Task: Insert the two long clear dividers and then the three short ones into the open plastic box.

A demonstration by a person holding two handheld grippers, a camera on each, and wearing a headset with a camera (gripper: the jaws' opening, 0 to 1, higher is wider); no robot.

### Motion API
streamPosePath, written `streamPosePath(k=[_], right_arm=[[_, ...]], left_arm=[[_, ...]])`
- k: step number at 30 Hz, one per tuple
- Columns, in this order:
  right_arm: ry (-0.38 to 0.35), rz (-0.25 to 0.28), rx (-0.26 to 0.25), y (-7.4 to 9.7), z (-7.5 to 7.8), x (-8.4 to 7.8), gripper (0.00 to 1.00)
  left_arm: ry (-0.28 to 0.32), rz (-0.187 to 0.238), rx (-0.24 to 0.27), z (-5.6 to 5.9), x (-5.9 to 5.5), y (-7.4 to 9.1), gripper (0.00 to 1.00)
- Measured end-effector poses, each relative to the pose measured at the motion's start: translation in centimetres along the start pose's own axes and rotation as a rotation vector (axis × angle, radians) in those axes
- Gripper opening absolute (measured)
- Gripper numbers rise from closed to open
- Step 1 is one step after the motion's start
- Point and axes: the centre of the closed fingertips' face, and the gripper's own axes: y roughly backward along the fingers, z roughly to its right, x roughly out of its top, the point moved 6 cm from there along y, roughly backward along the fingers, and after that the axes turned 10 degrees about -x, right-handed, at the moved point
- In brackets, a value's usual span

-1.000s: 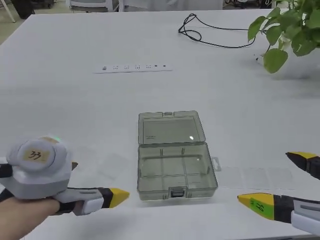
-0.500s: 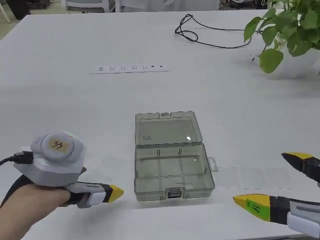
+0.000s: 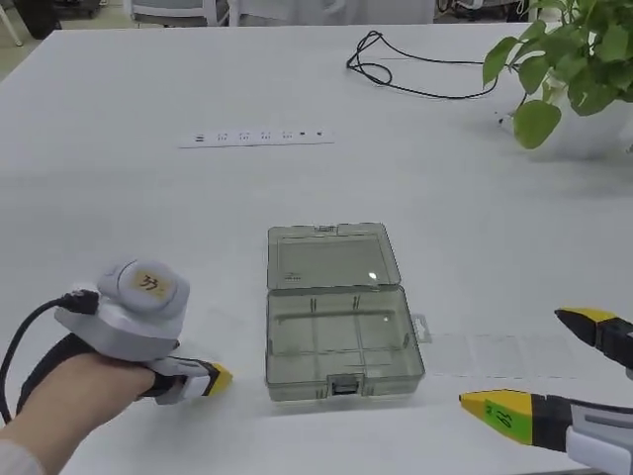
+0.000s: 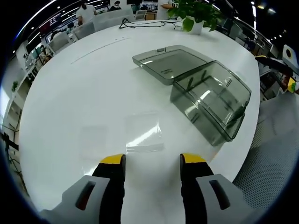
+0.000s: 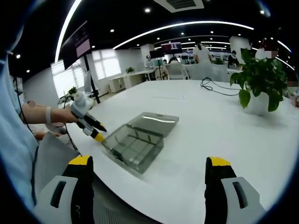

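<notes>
The smoky grey plastic box (image 3: pixel 341 346) lies open mid-table, its lid (image 3: pixel 331 255) flat behind it. My left gripper (image 3: pixel 212 380) hovers low at the box's left, open and holding nothing. In the left gripper view a clear divider sheet (image 4: pixel 143 132) lies flat just beyond the open jaws (image 4: pixel 152 159), with a fainter sheet (image 4: pixel 93 142) to its left. Short clear dividers (image 3: pixel 504 351) lie in a row right of the box. My right gripper (image 3: pixel 534 361) is open wide over them, empty. The right gripper view (image 5: pixel 148 161) shows the box (image 5: pixel 135 144) and the left gripper (image 5: pixel 91 128).
A white power strip (image 3: pixel 257 138) lies far back on the table, a black cable (image 3: pixel 415 71) coils behind it, and a potted plant (image 3: pixel 569 59) stands at the back right. The table's near edge runs just behind both grippers.
My left gripper has drawn back slightly leftward from the box and tipped lower toward the table. The right gripper has hardly moved.
</notes>
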Motion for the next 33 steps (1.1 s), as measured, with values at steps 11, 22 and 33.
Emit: streamPosePath(k=[11, 22, 33], right_arm=[[0.007, -0.002, 0.019, -0.4, -0.6, 0.2, 1.00], [0.013, -0.005, 0.036, -0.7, -1.1, 0.1, 1.00], [0.011, -0.006, 0.046, -0.8, -1.3, 0.0, 1.00]], left_arm=[[-0.006, -0.017, 0.014, -0.4, 0.1, 0.1, 0.33], [0.023, 0.005, 0.012, -0.6, 0.0, 0.2, 0.32], [0.061, 0.023, 0.001, -0.7, 0.1, 0.4, 0.31]])
